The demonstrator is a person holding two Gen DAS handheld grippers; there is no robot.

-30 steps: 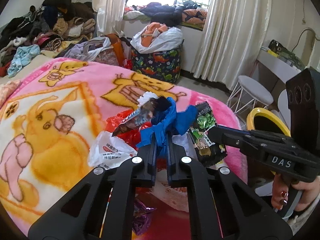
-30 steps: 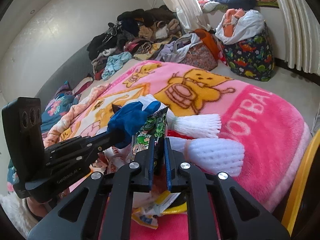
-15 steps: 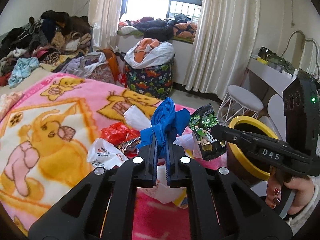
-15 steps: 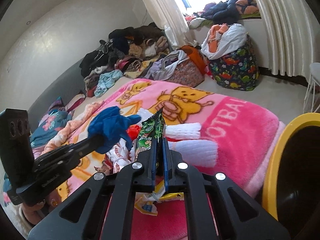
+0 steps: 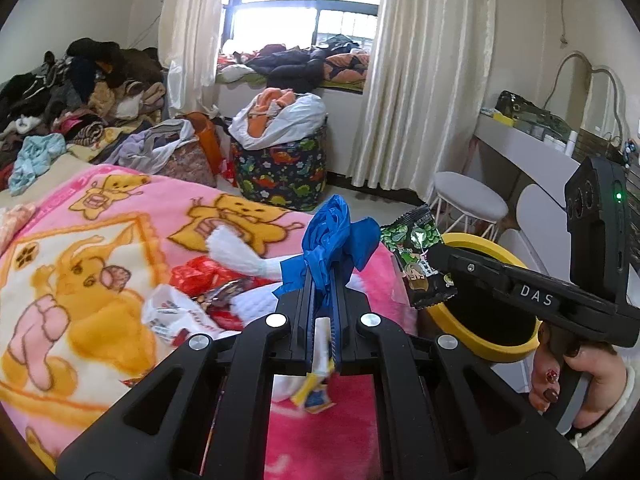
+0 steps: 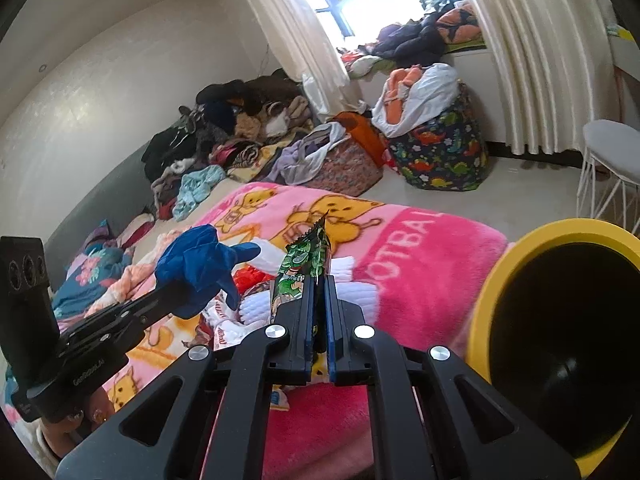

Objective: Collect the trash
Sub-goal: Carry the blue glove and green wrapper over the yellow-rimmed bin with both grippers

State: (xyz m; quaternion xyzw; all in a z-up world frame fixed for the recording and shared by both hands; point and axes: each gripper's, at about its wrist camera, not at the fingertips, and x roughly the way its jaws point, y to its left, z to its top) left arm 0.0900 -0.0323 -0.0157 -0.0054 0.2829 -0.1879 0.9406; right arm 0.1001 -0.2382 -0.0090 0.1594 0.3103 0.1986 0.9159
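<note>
My left gripper (image 5: pixel 323 280) is shut on a crumpled blue plastic glove (image 5: pixel 336 240) and holds it above the pink blanket (image 5: pixel 100 216). My right gripper (image 6: pixel 318 280) is shut on a green snack wrapper (image 6: pixel 304 264), also seen in the left wrist view (image 5: pixel 416 264), next to the yellow-rimmed trash bin (image 6: pixel 560 320). In the right wrist view the glove (image 6: pixel 200 268) sits left of the wrapper. More trash lies on the blanket: a red wrapper (image 5: pixel 200 276), a white printed bag (image 5: pixel 172 316) and white foam netting (image 5: pixel 236 248).
The bin (image 5: pixel 492 312) stands off the bed's right edge. A white stool (image 5: pixel 468 200) and a white desk (image 5: pixel 532 152) are behind it. A dinosaur-print laundry basket (image 5: pixel 280 176) and piles of clothes (image 5: pixel 80 92) lie beyond the bed, by the window.
Both grippers have lifted and swung right with their trash, away from the pile on the blanket. The yellow bin has come closer and larger in both views.
</note>
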